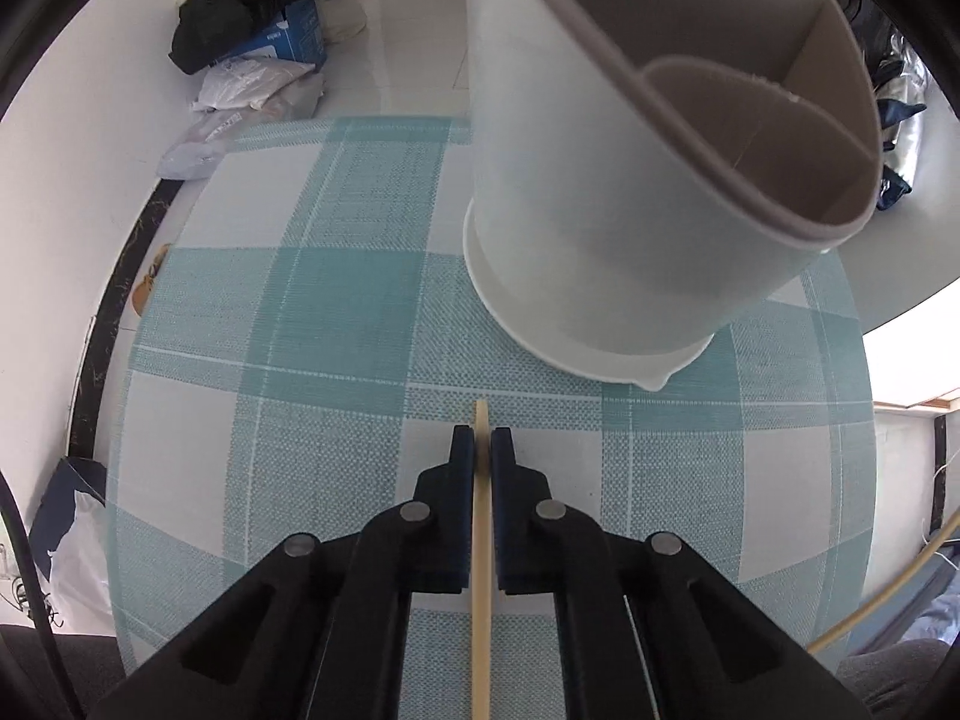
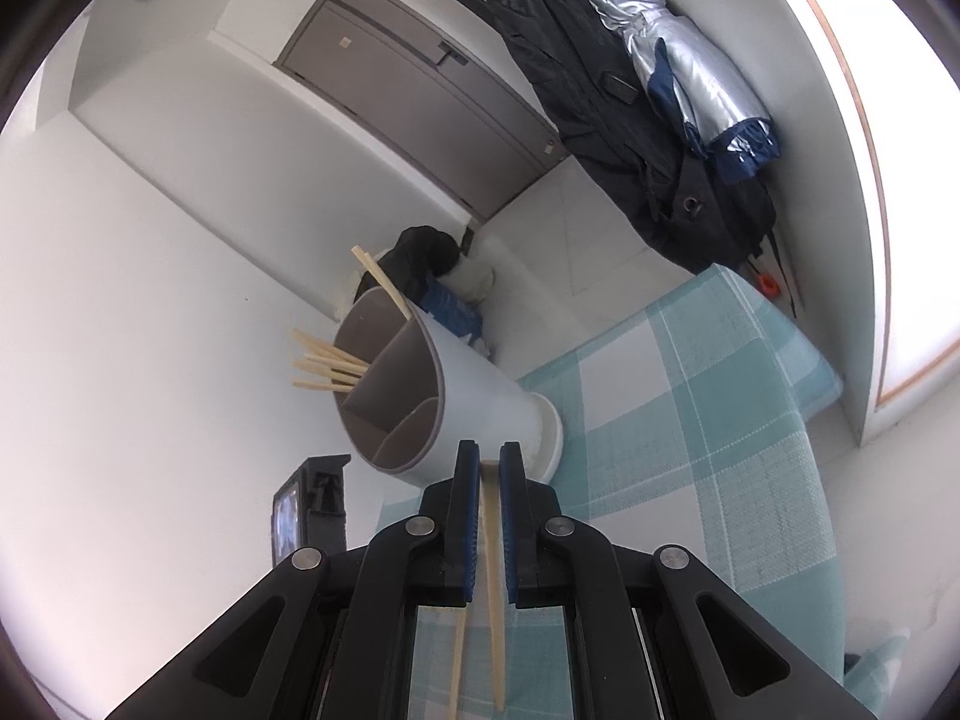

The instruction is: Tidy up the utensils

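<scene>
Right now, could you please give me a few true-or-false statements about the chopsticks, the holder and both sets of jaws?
1. The left gripper is shut on a chopstick. True.
2. The utensil holder has no chopsticks in it. False: several stick out of its compartments.
3. The holder stands on a checked teal cloth. True.
4. The right gripper has its jaws wide open and empty. False: they are shut, with chopsticks between them.
</scene>
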Action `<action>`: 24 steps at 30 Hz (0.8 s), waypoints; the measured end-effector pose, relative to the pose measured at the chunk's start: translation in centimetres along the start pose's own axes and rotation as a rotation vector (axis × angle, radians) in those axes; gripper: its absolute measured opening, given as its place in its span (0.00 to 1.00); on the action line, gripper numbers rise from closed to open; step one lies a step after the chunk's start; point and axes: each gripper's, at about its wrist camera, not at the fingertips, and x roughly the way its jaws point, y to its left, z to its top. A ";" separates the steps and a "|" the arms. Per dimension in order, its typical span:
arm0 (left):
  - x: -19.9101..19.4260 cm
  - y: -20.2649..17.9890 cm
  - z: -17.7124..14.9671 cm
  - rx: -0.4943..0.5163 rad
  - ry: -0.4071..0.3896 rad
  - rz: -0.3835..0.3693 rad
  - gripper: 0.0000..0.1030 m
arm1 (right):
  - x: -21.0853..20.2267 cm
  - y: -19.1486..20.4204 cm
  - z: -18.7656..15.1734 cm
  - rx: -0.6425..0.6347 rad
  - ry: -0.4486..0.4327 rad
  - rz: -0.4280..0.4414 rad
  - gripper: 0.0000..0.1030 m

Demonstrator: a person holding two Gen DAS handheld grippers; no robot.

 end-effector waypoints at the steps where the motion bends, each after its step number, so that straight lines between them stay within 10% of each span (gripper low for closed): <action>1: -0.7 0.1 -0.1 0.009 -0.027 -0.010 0.01 | -0.1 0.2 0.0 -0.007 -0.003 0.001 0.06; 17: -14.6 1.2 -3.5 0.066 -0.513 -0.184 0.01 | -1.8 6.3 -2.5 -0.262 -0.044 -0.033 0.06; 24: -15.1 1.5 -3.3 0.140 -0.546 -0.187 0.01 | -1.5 10.0 -4.2 -0.414 -0.059 -0.062 0.06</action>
